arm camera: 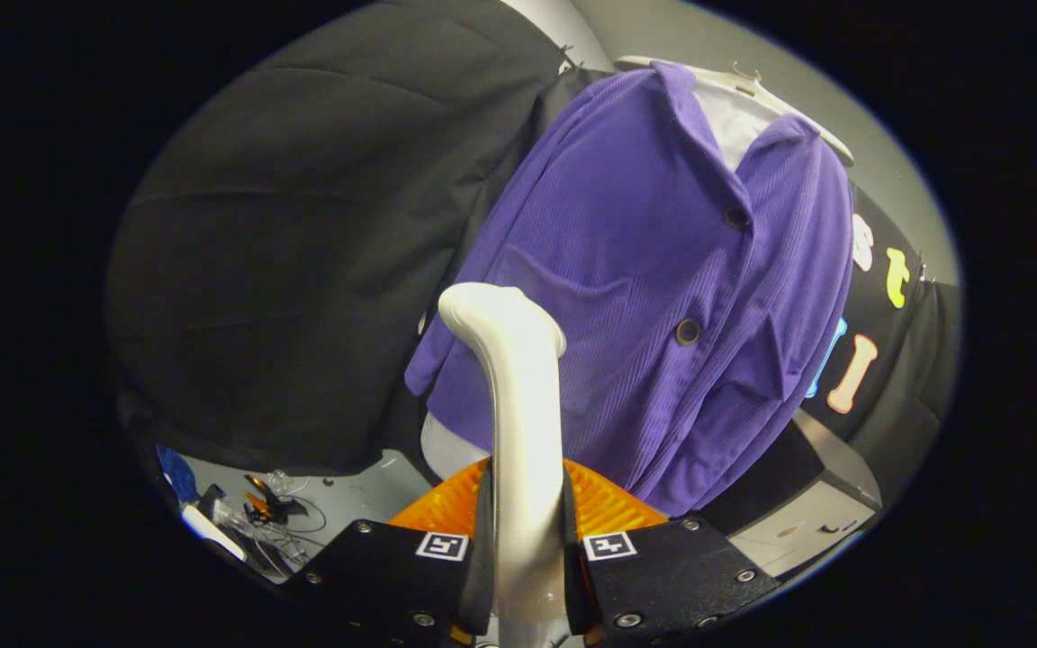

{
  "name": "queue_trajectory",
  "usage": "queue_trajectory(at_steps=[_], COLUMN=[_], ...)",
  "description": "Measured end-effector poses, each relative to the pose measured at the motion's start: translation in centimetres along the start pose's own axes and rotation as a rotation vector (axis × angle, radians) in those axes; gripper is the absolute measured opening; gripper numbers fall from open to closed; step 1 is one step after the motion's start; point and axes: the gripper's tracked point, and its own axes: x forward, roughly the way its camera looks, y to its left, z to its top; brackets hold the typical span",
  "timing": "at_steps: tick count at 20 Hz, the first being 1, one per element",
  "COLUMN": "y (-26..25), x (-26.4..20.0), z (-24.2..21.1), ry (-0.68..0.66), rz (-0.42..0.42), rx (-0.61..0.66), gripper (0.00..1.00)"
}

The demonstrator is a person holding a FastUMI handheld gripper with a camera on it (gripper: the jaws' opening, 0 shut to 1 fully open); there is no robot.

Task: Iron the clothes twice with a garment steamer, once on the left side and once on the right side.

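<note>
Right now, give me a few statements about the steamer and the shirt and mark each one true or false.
1. The gripper is shut on the white steamer. True.
2. The purple shirt lies flat on a table. False: it hangs on a white hanger.
3. The steamer's head sits in front of the shirt's lower part. True.
4. The shirt has no buttons. False: two dark buttons show down its front.
5. The steamer stands upright between the fingers. True.
</note>
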Motion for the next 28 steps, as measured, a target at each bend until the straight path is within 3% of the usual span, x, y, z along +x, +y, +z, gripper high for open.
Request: queue_trajectory(at_steps=[7, 10, 17, 24, 28], y=[0.5, -0.6, -7.3, -15.2, -20.4], x=[-0.8, -2.4, -9.9, -17.5, -21.2], z=[-5.0, -7.6, -11.2, -12.9, -12.0], ry=[0.143, 0.222, 0.298, 0.284, 0.178], rz=[0.071, 0.106, 0.074, 0.023, -0.037], rx=[0.06, 0.181, 0.408, 0.593, 0.703], gripper=[0.32, 0.32, 0.32, 0.32, 0.32])
